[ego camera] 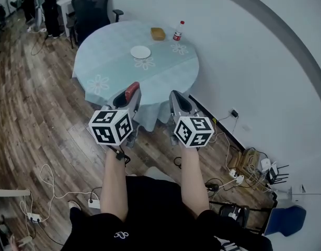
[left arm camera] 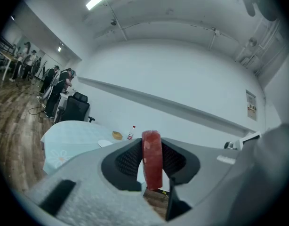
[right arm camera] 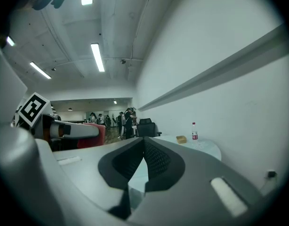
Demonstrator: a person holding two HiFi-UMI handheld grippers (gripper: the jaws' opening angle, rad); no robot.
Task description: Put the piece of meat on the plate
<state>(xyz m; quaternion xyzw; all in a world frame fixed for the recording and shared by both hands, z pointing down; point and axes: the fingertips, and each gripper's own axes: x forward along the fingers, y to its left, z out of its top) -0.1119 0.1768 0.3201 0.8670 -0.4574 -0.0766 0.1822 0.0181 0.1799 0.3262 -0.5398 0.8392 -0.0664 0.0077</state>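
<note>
Head view looks down on both forearms stretched out from the body, side by side, with each gripper pointing level toward the round table ahead. The left gripper is clamped on the piece of meat. In the left gripper view the red slab stands on edge between the dark ribbed pads, pinched on both flat faces, with its top just above the jaw tips and its lower end hanging below them. The right gripper carries nothing, and in the right gripper view its jaws meet at the tips with no gap. The white plate sits bare near the middle of the tablecloth, well apart from the meat. A red-capped bottle and a small tan block stand beyond the plate, toward the far edge. By my reading the pick-up is done and the carry is in hand — the meat is in the air over the wooden floor, short of the table's near edge. The next move seems to call for closing in on the table, then reaching the left gripper out over the cloth until the slab hangs above the plate. After that it would be lowered close to the plate and the jaws eased apart — gently, since a slab on edge may tip or roll off the rim. The right gripper looks to have no part to play.
</note>
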